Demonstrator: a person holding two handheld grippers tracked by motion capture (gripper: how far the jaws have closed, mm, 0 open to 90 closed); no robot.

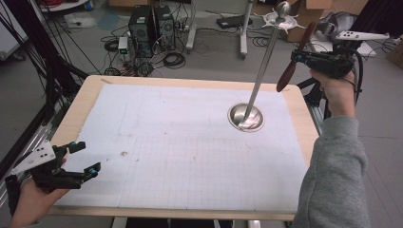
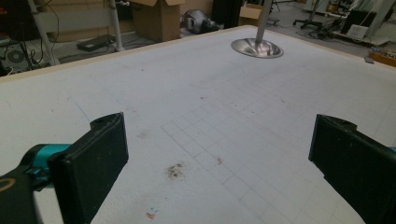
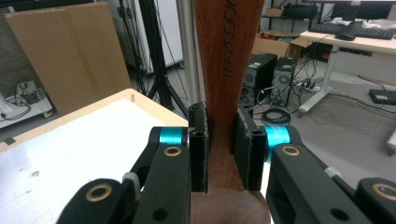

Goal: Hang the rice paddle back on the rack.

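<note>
1. The right gripper (image 1: 298, 58) pinches a brown wooden utensil (image 1: 295, 56); in the right gripper view both black pads press flat on the two sides of its handle (image 3: 223, 93).
2. Letters are stamped lengthwise into the wood in the right gripper view. They read roughly "MAXCOOK", though the top of the word runs out of the picture.
3. In the high view the utensil is held in the air past the far right corner of the table (image 1: 76, 114), well above its surface and just right of the metal stand (image 1: 263, 66).
4. Its long axis runs steeply there, with the upper end tilted toward the right and the lower end down toward the left. Which end is the working end I cannot tell.
5. The stand's thin pole rises from a round shiny base (image 1: 245, 117) that rests on the white grid-ruled sheet (image 1: 190, 152), and it carries a ball with small hooks at the top.
6. The left gripper (image 1: 88, 161) hovers at the near left corner with its jaws spread wide and nothing between them, pointing across the sheet toward the base (image 2: 257, 48).
</note>
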